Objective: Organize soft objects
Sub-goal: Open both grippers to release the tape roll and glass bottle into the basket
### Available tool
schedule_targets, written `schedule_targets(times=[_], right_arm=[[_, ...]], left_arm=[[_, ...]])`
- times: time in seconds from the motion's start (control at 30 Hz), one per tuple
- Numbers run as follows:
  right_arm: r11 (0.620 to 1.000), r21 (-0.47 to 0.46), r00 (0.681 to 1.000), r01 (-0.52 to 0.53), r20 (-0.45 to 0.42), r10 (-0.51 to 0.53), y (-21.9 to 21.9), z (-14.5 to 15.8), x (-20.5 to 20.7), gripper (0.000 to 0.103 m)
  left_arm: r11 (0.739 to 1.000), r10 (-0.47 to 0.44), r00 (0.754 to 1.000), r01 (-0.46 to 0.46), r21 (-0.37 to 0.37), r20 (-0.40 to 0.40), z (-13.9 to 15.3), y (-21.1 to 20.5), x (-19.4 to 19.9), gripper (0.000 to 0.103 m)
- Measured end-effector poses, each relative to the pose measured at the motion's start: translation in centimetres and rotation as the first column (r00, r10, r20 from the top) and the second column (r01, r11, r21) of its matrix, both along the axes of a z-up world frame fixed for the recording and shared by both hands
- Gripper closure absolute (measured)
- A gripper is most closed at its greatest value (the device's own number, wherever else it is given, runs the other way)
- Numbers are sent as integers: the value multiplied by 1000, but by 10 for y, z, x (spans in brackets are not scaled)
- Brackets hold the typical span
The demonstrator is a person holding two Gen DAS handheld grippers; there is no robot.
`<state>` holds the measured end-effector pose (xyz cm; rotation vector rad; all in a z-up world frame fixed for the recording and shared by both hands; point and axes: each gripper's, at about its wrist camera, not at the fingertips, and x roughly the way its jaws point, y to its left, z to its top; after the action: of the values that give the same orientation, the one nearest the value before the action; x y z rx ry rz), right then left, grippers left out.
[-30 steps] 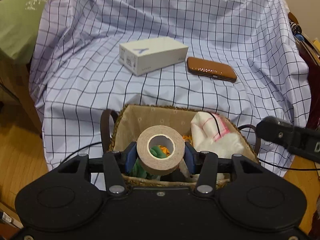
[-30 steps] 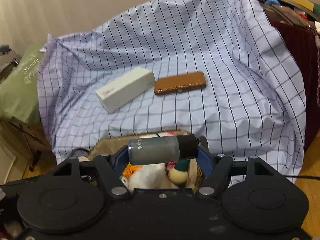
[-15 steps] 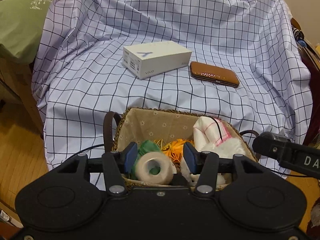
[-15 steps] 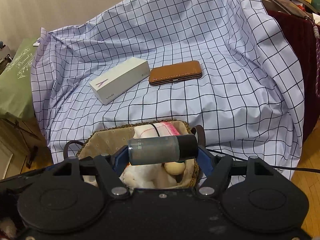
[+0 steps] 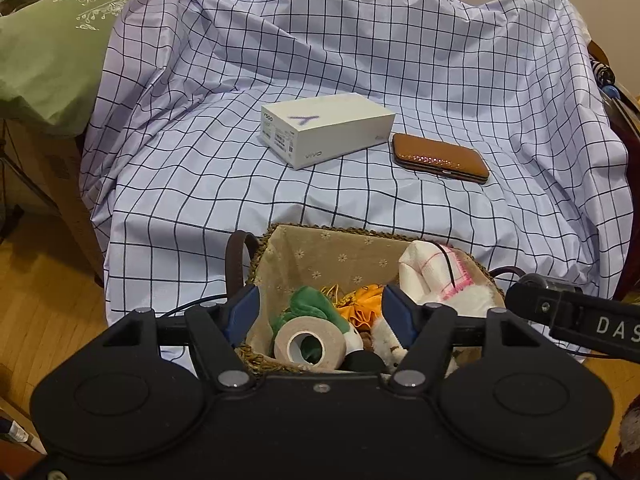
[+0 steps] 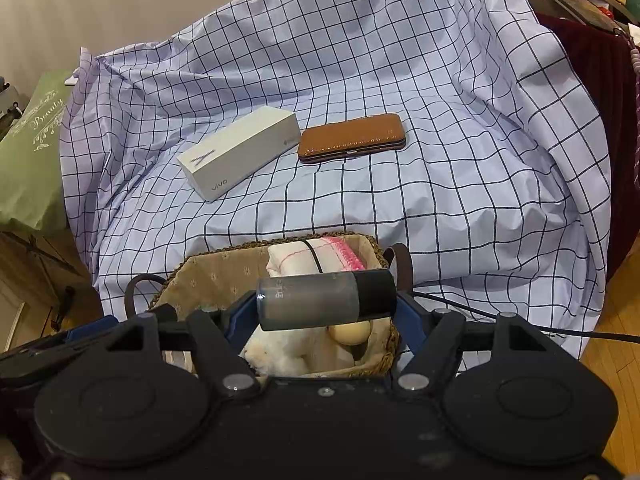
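Tape roll (image 5: 310, 343) is lying in the basket (image 5: 320, 246) beneath the left gripper (image 5: 320, 308), whose jaws have just been opening and are empty; the right gripper (image 6: 320, 312) is clamping a bottle (image 6: 326, 300) over the basket, waiting to go in; box (image 5: 326, 134) and wallet (image 5: 440, 158) are sitting untouched on the checked cloth (image 5: 200, 184)

A beige tape roll (image 5: 310, 343) is lying in my woven, cloth-lined basket (image 5: 320, 248), its hole facing me, at about 6 o'clock in the left view. A green cloth (image 5: 310, 304) is sitting just behind it, an orange one (image 5: 362, 300) at its 2 o'clock, and a white plush (image 5: 432, 276) is filling the right side.
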<state>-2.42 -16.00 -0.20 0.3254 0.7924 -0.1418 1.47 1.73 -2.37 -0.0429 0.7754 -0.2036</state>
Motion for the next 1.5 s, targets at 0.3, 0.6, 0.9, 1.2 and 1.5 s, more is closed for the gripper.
schedule_targets(times=[0.3,0.6,0.9,1.2,1.5], right_arm=[[1000,-3,1000,-3,-11,3,-1,-1,2,32],[1000,-2,1000,-4,-15,4,0,-2,2,32],[1000,-4,1000,-19,-20,19,1,-2,3,32],[999,-12,999,-49,-11,48,4,-1,3,31],[999,-22,999,-47,-1,47,4,0,1,30]], left_arm=[[999,25,1000,-26,23,5,1,2,0,30],[999,34,999,-34,29,0,0,3,0,27],[998,51,999,-51,24,-1,-1,6,-1,27],[998,59,998,-59,19,0,0,8,-2,27],[998,58,998,-58,20,0,0,8,-2,27]])
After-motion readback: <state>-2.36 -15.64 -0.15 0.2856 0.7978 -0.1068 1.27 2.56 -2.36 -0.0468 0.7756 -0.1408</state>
